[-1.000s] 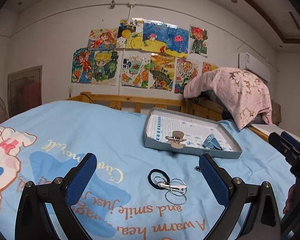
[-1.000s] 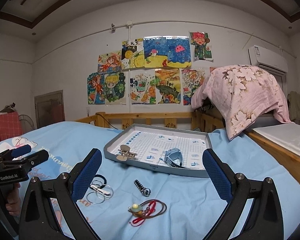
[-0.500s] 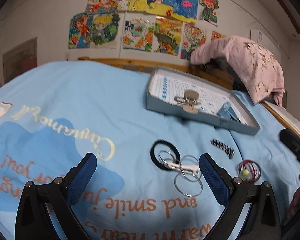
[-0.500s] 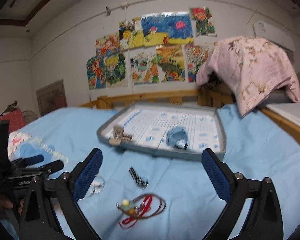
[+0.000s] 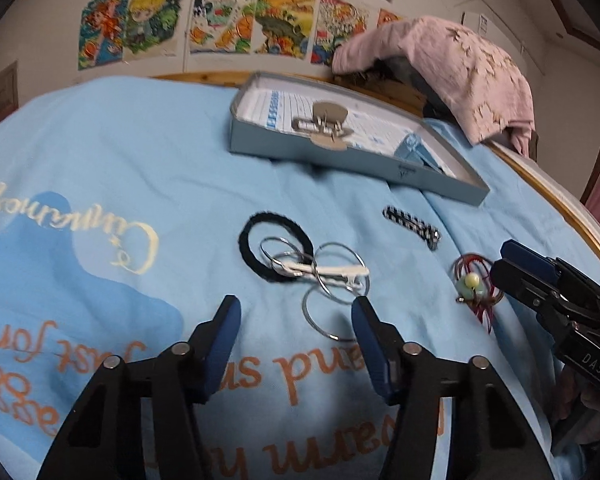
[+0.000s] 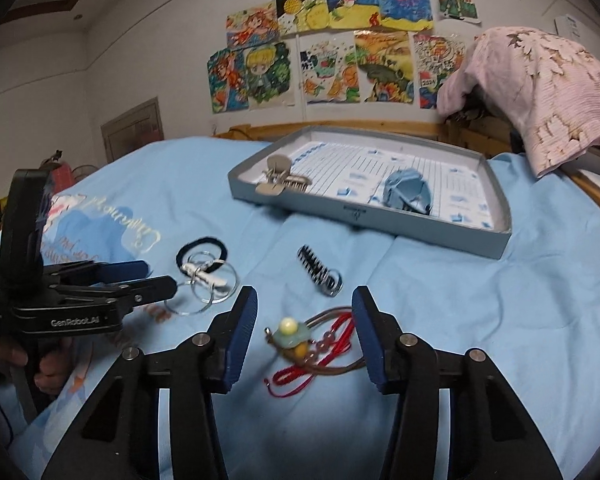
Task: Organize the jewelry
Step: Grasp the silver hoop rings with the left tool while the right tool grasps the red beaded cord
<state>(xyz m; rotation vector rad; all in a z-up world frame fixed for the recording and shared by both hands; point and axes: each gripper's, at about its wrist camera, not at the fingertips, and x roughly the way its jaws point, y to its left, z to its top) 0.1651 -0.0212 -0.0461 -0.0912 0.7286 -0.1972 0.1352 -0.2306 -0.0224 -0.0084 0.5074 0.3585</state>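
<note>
- Blue bedsheet fills the left wrist view, and the left gripper hangs over it with its padded fingers spread, nothing between them.
- Just ahead of those fingers lies a cluster: a black hair tie, several silver rings overlapping it, and a white clip lying across the rings.
- Off to the right, a black-and-white striped hair clip rests alone on the sheet, and near it a red cord bracelet with a pale bead.
- The right gripper comes in from the right edge, close beside that bracelet.
- Further back sits a shallow grey box holding a beige claw clip and a light blue item.
- Over to the right wrist view: the right gripper has its fingers spread apart, and the red cord bracelet lies on the sheet right between them, not pinched.
- The striped hair clip sits just beyond, the grey box behind it with the claw clip and the blue item inside.
- On the left, the left gripper points at the silver rings and black hair tie, not touching them.
</note>
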